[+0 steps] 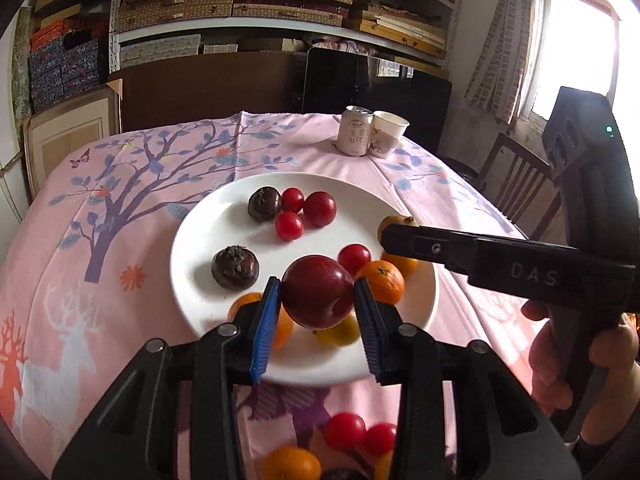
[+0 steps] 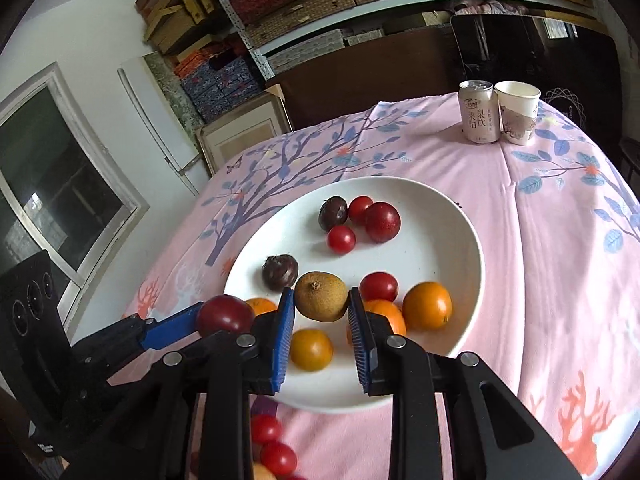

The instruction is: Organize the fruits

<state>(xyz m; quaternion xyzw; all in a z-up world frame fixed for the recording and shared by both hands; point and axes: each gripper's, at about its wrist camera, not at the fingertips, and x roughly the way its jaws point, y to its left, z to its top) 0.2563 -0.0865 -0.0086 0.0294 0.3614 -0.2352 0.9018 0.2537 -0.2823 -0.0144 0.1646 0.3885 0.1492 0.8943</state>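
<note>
A white plate (image 1: 200, 248) on the pink tablecloth holds several fruits: cherry tomatoes (image 1: 289, 225), dark water chestnuts (image 1: 235, 267), oranges (image 1: 382, 280) and a yellow fruit (image 1: 340, 334). My left gripper (image 1: 316, 292) is shut on a dark red plum (image 1: 318, 291), held above the plate's near side; it also shows in the right wrist view (image 2: 226, 314). My right gripper (image 2: 321, 298) is shut on a brown kiwi-like fruit (image 2: 321, 296), held over the plate (image 2: 452, 216). In the left wrist view that fruit (image 1: 394, 222) peeks out behind the right gripper's tip.
A drink can (image 1: 354, 130) and a paper cup (image 1: 387, 134) stand at the table's far side. Loose cherry tomatoes (image 1: 345, 431) and an orange (image 1: 291, 463) lie on the cloth near the front edge. A wooden chair (image 1: 516, 188) stands to the right.
</note>
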